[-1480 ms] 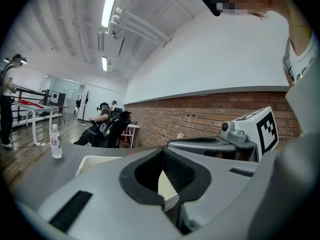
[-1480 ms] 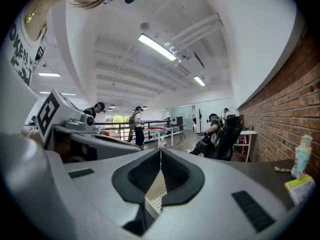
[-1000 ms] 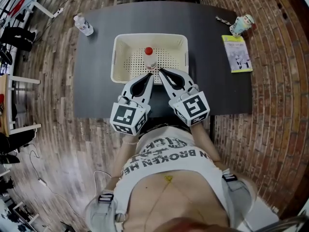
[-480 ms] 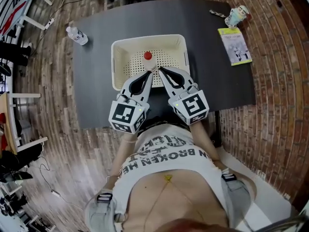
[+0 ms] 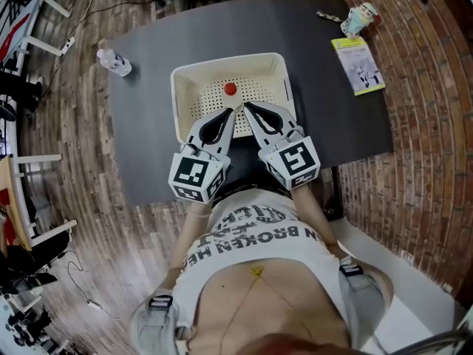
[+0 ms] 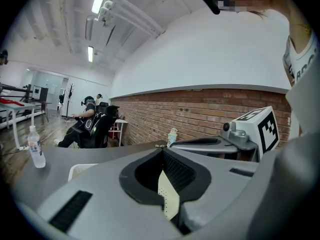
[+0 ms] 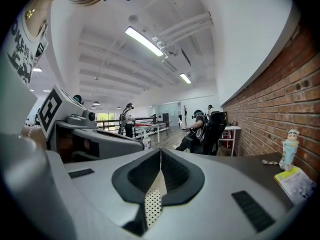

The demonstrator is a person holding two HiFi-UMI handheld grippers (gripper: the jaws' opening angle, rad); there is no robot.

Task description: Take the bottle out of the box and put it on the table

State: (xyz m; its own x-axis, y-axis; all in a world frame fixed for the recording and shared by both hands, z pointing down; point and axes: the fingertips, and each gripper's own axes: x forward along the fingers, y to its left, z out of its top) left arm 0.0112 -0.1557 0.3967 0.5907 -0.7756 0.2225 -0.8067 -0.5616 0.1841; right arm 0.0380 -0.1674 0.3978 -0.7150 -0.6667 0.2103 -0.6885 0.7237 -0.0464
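Note:
A clear bottle with a red cap (image 5: 230,89) stands upright inside a cream perforated box (image 5: 179,102) on the dark table (image 5: 144,135). My left gripper (image 5: 234,112) and right gripper (image 5: 246,108) hover side by side over the box's near rim, tips just short of the bottle. Both are shut with nothing held. In the left gripper view the left gripper (image 6: 161,151) shows closed jaws, with a strip of the box (image 6: 169,198) below them. The right gripper (image 7: 160,151) is closed too, over the box's perforated floor (image 7: 152,204). The bottle itself is hidden in both gripper views.
A second water bottle (image 5: 114,62) stands at the table's far left corner. A yellow-edged booklet (image 5: 357,65) and a small figurine (image 5: 356,18) lie at the far right. A brick wall runs on the right; people sit at desks beyond the table.
Both grippers have edged forward together over the box's near rim, so their tips stand closer to the red cap. Both stayed shut.

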